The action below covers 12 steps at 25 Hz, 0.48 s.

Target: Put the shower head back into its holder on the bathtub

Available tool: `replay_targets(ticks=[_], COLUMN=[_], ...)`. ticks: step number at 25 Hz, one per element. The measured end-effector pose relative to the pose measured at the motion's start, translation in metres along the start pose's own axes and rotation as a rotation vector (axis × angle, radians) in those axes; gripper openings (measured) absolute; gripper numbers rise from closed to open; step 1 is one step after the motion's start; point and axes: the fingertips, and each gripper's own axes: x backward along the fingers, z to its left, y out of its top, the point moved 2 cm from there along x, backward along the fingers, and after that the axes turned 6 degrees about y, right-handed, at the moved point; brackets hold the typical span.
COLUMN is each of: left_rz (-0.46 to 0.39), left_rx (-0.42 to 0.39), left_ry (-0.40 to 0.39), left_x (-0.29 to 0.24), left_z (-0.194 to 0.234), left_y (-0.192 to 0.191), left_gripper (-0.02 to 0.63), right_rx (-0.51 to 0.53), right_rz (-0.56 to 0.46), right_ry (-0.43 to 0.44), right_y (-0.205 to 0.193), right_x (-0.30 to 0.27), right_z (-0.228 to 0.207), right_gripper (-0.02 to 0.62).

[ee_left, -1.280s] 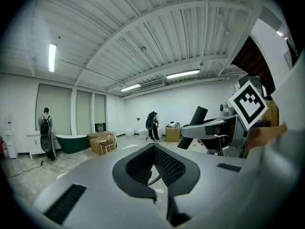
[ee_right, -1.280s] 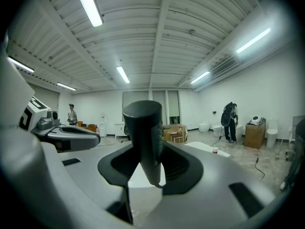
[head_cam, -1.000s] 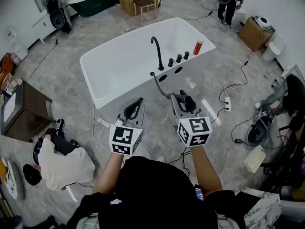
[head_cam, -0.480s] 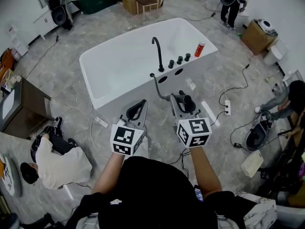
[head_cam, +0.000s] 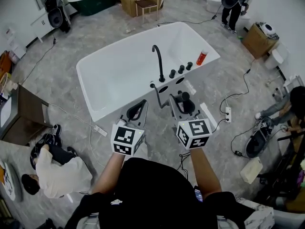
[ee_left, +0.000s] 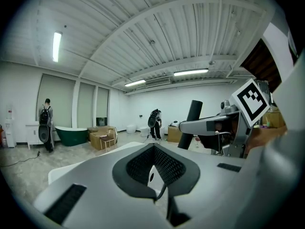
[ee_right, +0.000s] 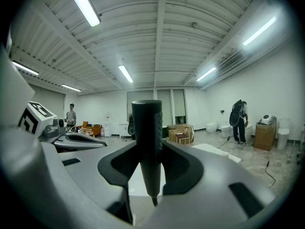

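Head view: a person is holding two grippers side by side in front of a white rectangular bathtub (head_cam: 119,75), which is standing on a grey marbled floor (head_cam: 62,80).
Right gripper (head_cam: 177,100): its jaws are clamping the black cylindrical shower head (head_cam: 185,102).
Right gripper view: the shower head's handle is standing upright between the dark pads (ee_right: 181,168) and rising above them.
Left gripper (head_cam: 137,108): its jaws are resting together with nothing between them, and it is hovering just beside the right one.
Shower head's place: it is sitting in the right gripper near the tub's closest rim, apart from the deck.
Hose: a thin grey hose (head_cam: 158,95) is running from the deck's near edge to the shower head.
Tub deck: it is carrying a tall black curved faucet (head_cam: 157,56), three black round knobs (head_cam: 181,69), two dark round openings (head_cam: 163,89) and an orange-red bottle (head_cam: 201,57) at the corner.
Surroundings: one person in a white top (head_cam: 59,165) is crouching on the floor at the left, and another in dark clothes (head_cam: 235,5) is standing beyond the tub.
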Motion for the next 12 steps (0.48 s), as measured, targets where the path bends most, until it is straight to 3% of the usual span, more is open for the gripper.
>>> replay_targets(ticks=[12], left_rz=[0.014], left_rx=[-0.007], left_ry=[-0.055], left_x=[-0.103], left_z=[0.090], left_y=[0.025], left_gripper=[0.012], right_rx=[-0.021], right_rz=[0.018], right_ry=[-0.050], right_y=[0.029], right_x=[-0.126], right_z=[-0.043], right_gripper=[0.137])
